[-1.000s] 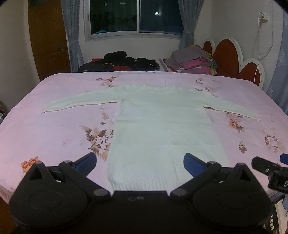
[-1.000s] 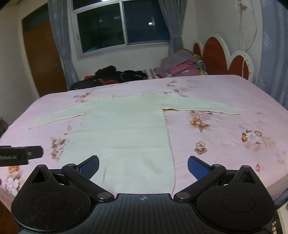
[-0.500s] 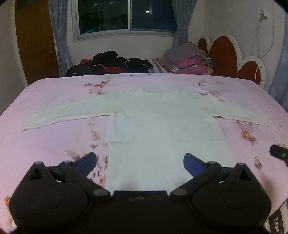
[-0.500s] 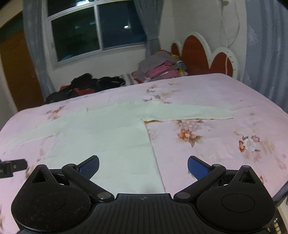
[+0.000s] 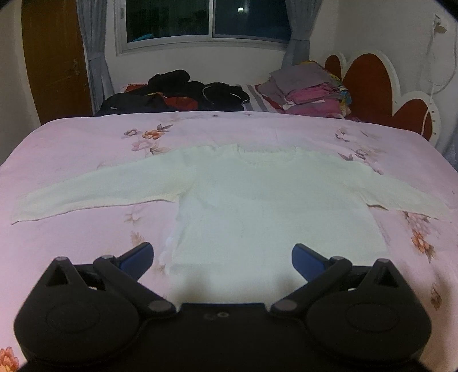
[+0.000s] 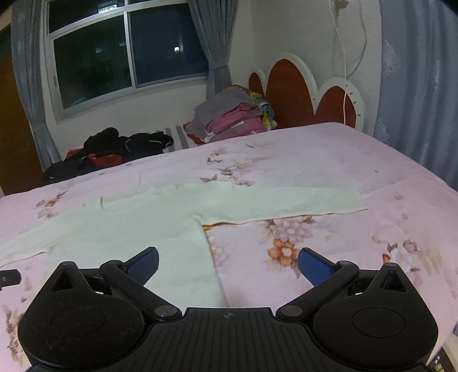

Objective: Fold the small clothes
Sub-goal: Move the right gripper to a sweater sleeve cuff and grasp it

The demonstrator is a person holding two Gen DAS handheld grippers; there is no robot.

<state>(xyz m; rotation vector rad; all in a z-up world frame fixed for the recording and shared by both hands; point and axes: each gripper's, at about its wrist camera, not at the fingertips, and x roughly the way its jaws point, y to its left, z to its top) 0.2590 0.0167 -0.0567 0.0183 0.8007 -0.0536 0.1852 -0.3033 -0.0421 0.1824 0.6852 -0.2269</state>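
Both views sit farther up the sweater (image 5: 274,206) than 1 s ago; hem now out of sight. Sweater flat on pink bedspread (image 5: 86,148), collar toward the window (image 5: 206,20), sleeves spread sideways. Left gripper (image 5: 222,257) and right gripper (image 6: 228,261) gape apart, apparently above the fabric.

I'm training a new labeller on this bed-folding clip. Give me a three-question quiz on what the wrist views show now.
1. True or false: the white sweater lies flat with both sleeves spread out.
2. The left gripper is: A) open and empty, B) shut on a sleeve, C) shut on the hem.
3. What sits at the far edge of the bed beside the headboard?

Key:
1. True.
2. A.
3. A stack of folded clothes.
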